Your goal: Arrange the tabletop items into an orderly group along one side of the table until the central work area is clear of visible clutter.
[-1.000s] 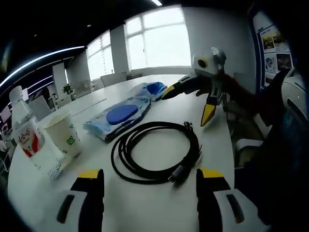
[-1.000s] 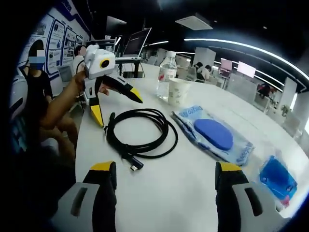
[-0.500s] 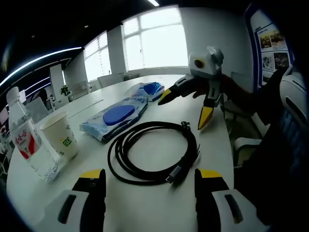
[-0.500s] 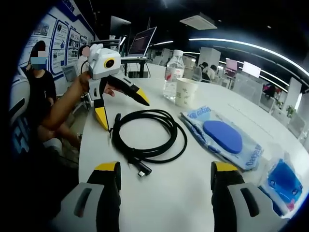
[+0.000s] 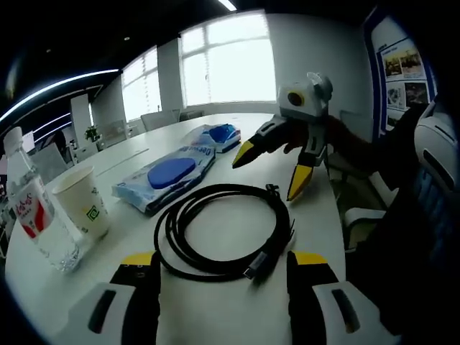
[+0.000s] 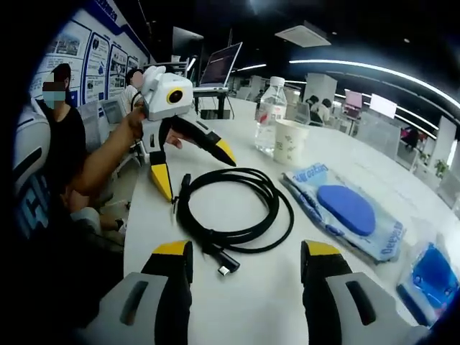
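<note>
with both my left gripper (image 5: 219,287) and right gripper (image 6: 244,277) spread and empty, the coiled cable (image 5: 223,226) lying just ahead of my jaws may uncoil if i pinch one loop only.

The water bottle (image 5: 29,208) wears a red-and-white label with white characters too small to read. The paper cup (image 5: 80,206) carries a small green square emblem, and the wet-wipe pack (image 5: 167,176) has blue lettering along its edge that stays illegible. Wall posters (image 6: 72,54) bear print too blurred to make out.
</note>
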Demonstrator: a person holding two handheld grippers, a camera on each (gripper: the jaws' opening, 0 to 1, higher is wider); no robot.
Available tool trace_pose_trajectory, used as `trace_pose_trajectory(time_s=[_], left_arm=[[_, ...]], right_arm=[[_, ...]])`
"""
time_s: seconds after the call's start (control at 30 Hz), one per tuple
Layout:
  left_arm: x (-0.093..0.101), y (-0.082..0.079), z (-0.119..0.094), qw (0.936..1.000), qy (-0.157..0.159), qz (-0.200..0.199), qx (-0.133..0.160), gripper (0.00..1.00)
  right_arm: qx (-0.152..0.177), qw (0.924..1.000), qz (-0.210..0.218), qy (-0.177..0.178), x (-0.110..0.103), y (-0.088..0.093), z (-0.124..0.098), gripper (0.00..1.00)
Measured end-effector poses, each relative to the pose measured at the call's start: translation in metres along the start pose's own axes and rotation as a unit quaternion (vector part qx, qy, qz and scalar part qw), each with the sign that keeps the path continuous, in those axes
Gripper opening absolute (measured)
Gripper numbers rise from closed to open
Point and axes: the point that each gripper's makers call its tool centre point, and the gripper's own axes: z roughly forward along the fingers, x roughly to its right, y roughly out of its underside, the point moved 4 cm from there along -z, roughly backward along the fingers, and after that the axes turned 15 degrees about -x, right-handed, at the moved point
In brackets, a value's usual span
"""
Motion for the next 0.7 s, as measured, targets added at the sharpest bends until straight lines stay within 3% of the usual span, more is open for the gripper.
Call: trace_pose_trajectory(time_s=[0.7], left_arm=[[0.003, -0.005, 0.009, 0.9995, 0.031, 0.009, 0.003, 0.63]], right_arm=[[-0.002, 0.9997, -0.004, -0.025, -0.005, -0.002, 0.012, 0.48]])
